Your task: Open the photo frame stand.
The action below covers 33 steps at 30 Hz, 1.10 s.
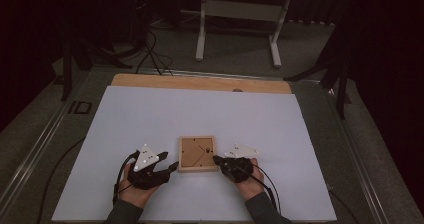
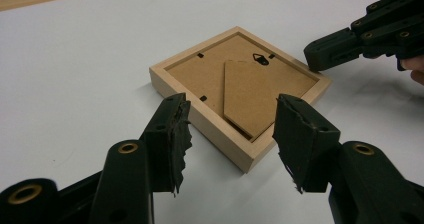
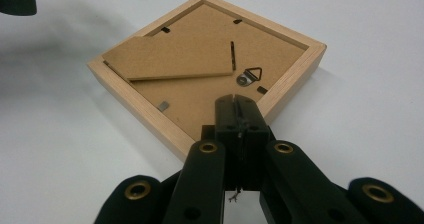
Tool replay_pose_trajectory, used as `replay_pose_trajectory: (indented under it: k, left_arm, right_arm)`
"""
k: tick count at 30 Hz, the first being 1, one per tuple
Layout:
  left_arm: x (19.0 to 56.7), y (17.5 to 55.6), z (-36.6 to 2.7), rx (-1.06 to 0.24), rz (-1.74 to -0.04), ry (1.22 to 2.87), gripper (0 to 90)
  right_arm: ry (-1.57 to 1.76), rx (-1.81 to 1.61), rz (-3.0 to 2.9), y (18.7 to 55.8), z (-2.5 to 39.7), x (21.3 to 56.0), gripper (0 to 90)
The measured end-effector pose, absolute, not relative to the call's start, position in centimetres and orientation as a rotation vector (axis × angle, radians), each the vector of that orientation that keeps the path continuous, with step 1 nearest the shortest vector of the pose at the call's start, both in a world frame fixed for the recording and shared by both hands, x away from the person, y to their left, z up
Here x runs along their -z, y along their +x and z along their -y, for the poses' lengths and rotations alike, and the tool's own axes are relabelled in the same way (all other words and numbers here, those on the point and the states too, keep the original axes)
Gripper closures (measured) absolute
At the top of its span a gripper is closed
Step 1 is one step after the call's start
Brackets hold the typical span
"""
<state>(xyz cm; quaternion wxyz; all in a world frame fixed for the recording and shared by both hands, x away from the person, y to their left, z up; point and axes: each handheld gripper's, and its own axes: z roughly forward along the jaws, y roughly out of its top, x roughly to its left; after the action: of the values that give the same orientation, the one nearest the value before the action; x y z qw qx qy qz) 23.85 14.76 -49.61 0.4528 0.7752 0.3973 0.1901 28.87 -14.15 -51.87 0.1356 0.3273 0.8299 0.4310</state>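
The picture frame lies back-up, its front hidden against the table. In the right gripper view, the right gripper covers part of its near rim.

Only one marking can be read. On the dark floor strip beside the table, far ahead and to the left of the left gripper, two pale letters are seen in the high view; they are read as "ID". No text, brand or number is found on the back of the wooden picture frame, on its cardboard stand or on its metal hanger in the two gripper views. Small dark dots are seen on the grey three-cornered plates of the grippers, but they cannot be read as signs.
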Motion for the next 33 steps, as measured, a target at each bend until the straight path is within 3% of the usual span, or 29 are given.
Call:
replay_pose_trajectory:
  k: [33]
  left_arm:
    - [50.7,27.5,-9.9,-0.497,-0.916,2.028,43.3]
  right_arm:
    - [0.945,-1.277,-2.425,28.7,14.4,52.1,89.5]
